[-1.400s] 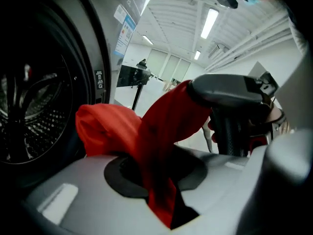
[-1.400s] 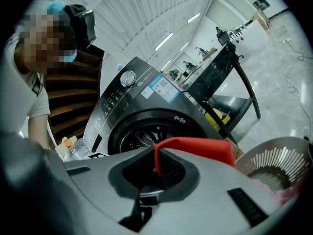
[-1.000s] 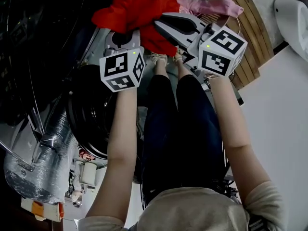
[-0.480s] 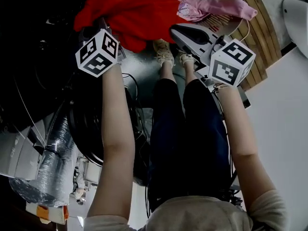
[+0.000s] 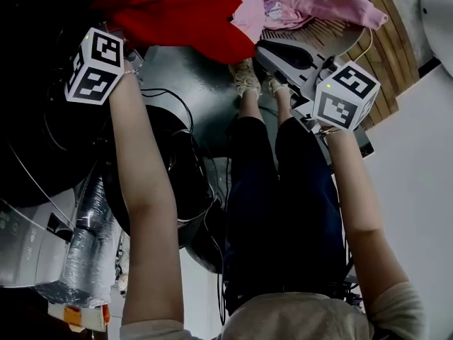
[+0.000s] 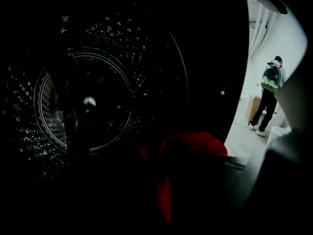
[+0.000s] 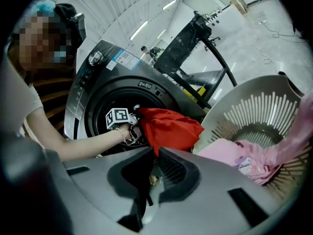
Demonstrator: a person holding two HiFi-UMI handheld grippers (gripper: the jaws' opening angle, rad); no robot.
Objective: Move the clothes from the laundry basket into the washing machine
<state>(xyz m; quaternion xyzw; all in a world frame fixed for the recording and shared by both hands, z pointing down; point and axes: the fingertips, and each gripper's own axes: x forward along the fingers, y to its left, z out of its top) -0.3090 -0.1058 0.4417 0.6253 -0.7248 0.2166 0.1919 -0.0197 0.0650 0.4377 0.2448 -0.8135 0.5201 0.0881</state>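
My left gripper (image 5: 131, 49) is shut on a red garment (image 5: 177, 9) at the dark mouth of the washing machine (image 7: 95, 77). The right gripper view shows that gripper (image 7: 128, 129) in the door opening, with the red garment (image 7: 168, 129) hanging from it. In the left gripper view the perforated drum (image 6: 83, 102) lies ahead, with red cloth (image 6: 195, 143) bunched in front of the dark jaws. My right gripper (image 5: 263, 48) is shut and holds nothing; it (image 7: 152, 173) hovers near the laundry basket (image 7: 254, 106). Pink clothes (image 7: 244, 160) lie in the basket, pink clothes (image 5: 311, 7) at the top of the head view.
The person's legs (image 5: 283, 190) stand between machine and basket. A silver duct hose (image 5: 85, 253) and cables (image 5: 191, 183) lie low on the left. A black metal stand (image 7: 190, 43) rises behind the machine. Another person (image 6: 269, 97) stands far off.
My left gripper has swung left and away with the red garment, from in front of the legs to the machine's opening. The right gripper has sunk a little and stays shut.
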